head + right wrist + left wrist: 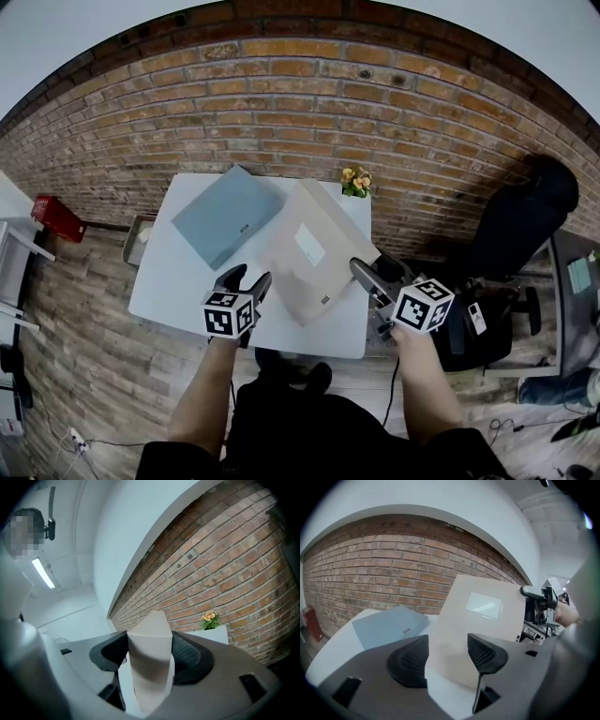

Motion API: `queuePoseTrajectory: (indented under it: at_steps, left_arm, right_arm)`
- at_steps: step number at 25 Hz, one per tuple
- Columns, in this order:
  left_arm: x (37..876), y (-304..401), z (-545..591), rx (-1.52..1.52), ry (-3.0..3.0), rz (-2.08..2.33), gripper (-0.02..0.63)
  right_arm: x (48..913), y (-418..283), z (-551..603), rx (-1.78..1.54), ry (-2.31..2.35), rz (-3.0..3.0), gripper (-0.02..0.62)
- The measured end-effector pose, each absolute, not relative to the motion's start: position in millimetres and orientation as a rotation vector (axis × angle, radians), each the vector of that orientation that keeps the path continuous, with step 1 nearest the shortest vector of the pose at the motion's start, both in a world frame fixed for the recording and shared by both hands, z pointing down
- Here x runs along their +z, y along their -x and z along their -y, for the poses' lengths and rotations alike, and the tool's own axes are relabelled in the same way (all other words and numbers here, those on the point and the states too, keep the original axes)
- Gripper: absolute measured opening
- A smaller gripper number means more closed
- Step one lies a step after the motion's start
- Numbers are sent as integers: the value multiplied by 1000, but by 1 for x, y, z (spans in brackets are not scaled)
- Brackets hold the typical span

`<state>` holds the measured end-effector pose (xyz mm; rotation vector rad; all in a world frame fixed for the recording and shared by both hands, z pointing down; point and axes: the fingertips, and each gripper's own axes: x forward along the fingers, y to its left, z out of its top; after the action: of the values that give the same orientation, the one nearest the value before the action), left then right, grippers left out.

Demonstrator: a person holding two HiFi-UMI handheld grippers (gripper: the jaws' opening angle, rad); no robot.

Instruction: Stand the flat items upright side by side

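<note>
A white bench [169, 291] stands against a brick wall. On the floor just beside its left end is a shallow tray [139, 242]; what it holds is too small to tell.

On the left half of the bench a blue-grey flat box [225, 216] lies on its broad face, not yet stood up. Near the front edge, the left claw [247, 277] has its jaws apart and grips nothing. It sits just beside the lower left edge of the beige flat box [309, 253], and in the left gripper view that box's broad face shows beyond the open pads.

The beige flat box is tilted up off the bench at centre right, its lower edge near the surface. The right claw [361, 272] is clamped across its thin right edge, and in the right gripper view both pads press on the narrow side.

Both boxes are closed, so their contents are hidden. They look like smooth, stiff card, probably light. The faces seem slippery, so the thin edges are the likely places to take hold. A single edge grip may let the wide face swing.

A small potted flower [356, 181], yellow blooms in its pot, stands at the bench's far edge.
</note>
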<state>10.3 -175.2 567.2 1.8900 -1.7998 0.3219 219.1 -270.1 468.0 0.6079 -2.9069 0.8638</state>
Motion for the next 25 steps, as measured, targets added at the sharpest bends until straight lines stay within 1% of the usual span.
queuePoseTrajectory:
  at_steps: [10, 15, 25]
  left_arm:
    - [543, 7, 162, 272, -1949, 1816, 275]
    - [533, 22, 157, 268, -2043, 1744, 273]
    - [525, 68, 136, 251, -2168, 1615, 268]
  right_arm:
    - [446, -199, 256, 621, -657, 2938, 296]
    - [436, -181, 248, 448, -787, 2917, 296]
    - [418, -144, 219, 214, -1101, 2833, 296]
